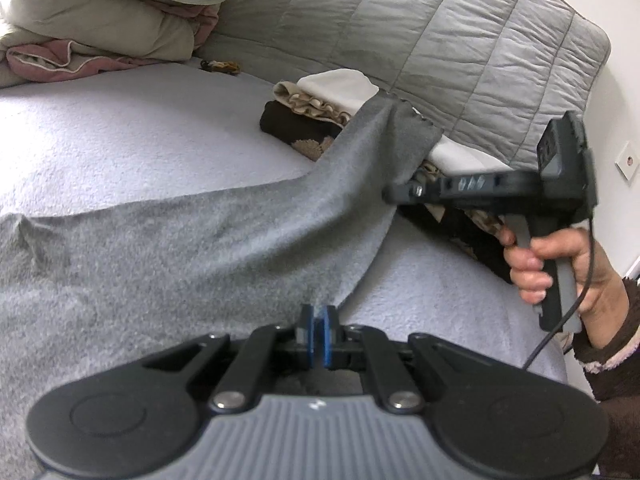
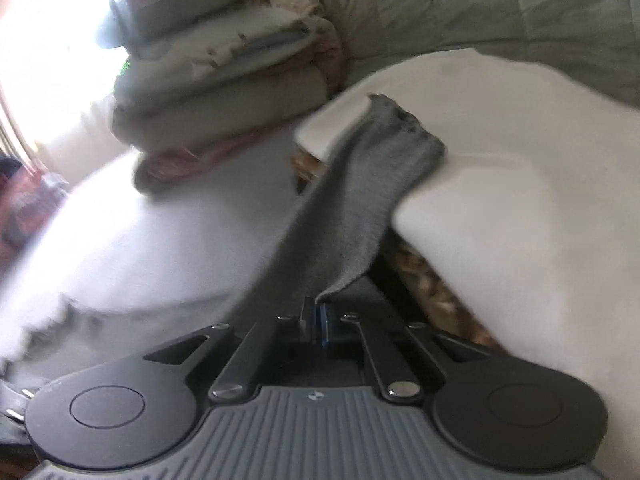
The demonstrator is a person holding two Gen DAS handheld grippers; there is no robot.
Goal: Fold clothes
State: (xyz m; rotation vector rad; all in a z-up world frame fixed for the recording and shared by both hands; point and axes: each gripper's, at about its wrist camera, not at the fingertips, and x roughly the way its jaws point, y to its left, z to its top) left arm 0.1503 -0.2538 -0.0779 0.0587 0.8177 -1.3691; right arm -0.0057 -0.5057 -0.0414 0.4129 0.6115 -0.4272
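A grey fleece garment (image 1: 168,248) lies across the pale bed sheet (image 1: 120,132), its right part lifted off the bed. My left gripper (image 1: 319,312) is shut on the garment's near edge. In the left wrist view my right gripper (image 1: 394,193), held by a hand (image 1: 560,264), is shut on the raised far corner. The blurred right wrist view has the same grey garment (image 2: 352,208) stretching up from my shut right gripper (image 2: 319,312), with its free end draped over a white folded cloth (image 2: 500,184).
A stack of folded clothes (image 1: 320,116), white on brown, sits against a grey quilted cover (image 1: 440,32). Folded beige and pink bedding (image 1: 100,28) is piled at the back left. A wall (image 1: 624,120) rises on the right.
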